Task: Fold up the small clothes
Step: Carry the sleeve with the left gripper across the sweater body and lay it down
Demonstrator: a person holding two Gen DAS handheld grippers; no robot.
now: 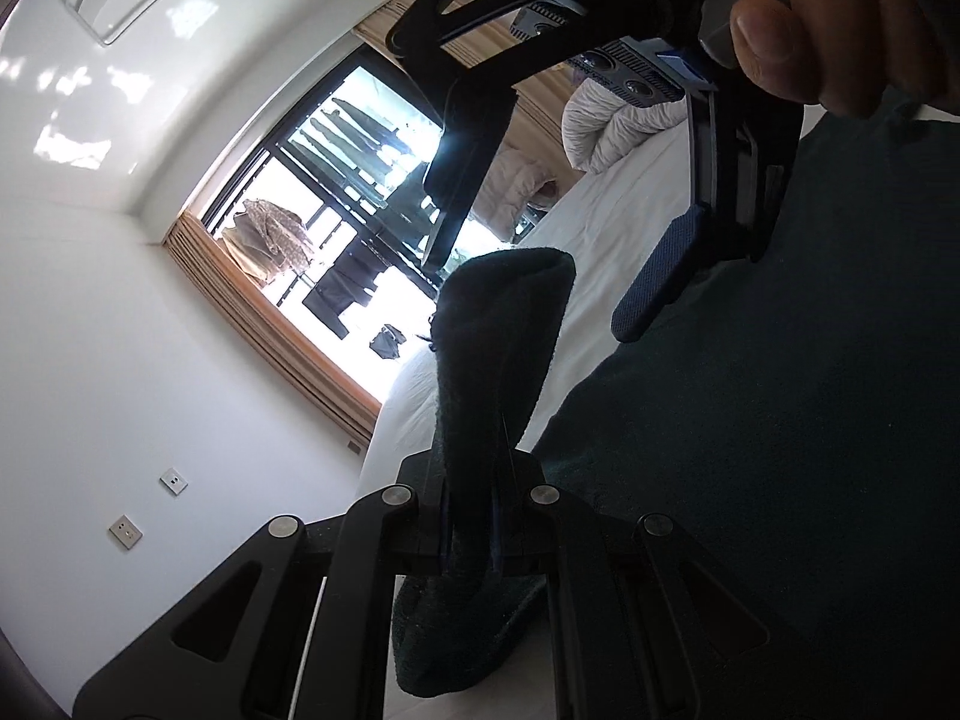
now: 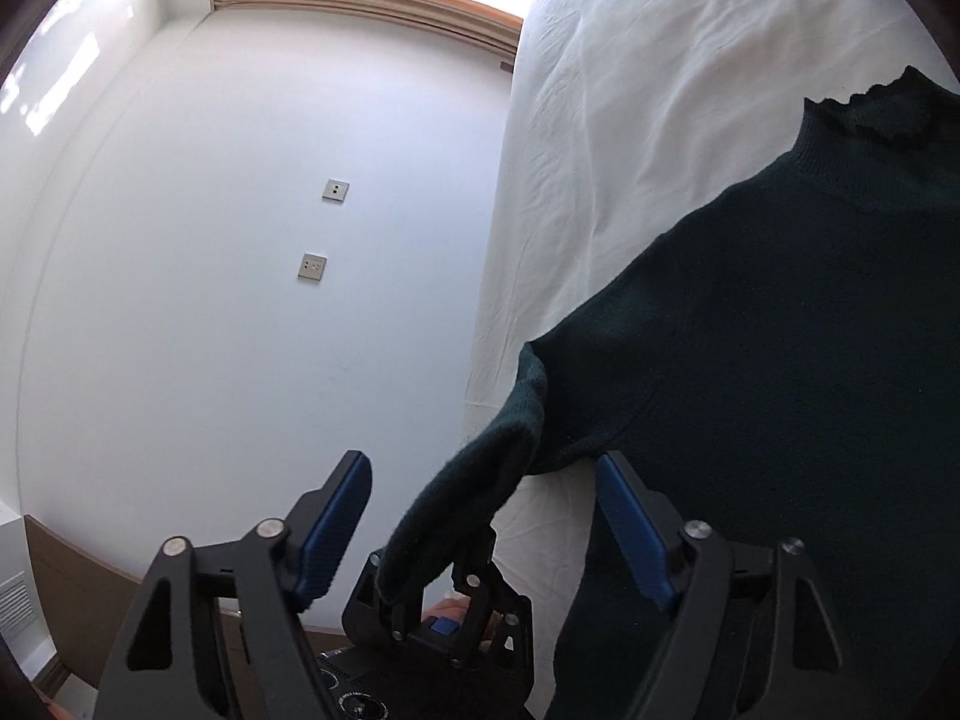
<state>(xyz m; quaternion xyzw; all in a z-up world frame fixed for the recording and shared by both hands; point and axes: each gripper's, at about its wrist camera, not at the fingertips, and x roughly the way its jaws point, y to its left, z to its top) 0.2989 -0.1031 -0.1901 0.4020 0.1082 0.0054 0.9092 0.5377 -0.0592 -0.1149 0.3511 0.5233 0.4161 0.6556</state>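
A dark green knit sweater [image 2: 780, 330] with a frilled high collar lies on the white bed sheet [image 2: 630, 120]. One sleeve [image 2: 480, 492] is lifted off the bed's edge, and my left gripper [image 2: 438, 594] is shut on its cuff. In the left wrist view the sleeve [image 1: 498, 360] stands up out of the left gripper [image 1: 480, 450], hiding its fingertips. My right gripper [image 2: 480, 459] is open, its blue pads [image 2: 336, 522] apart on either side of the sleeve without touching it. The left wrist view shows the right gripper [image 1: 534, 291] just beyond the sleeve's end, held by a hand [image 1: 840, 18].
Left of the bed is a white wall with two sockets [image 2: 312, 267]. A window [image 1: 336, 228] with clothes hanging outside lies past the bed's far end. Pillows [image 1: 606, 126] are piled at the head of the bed.
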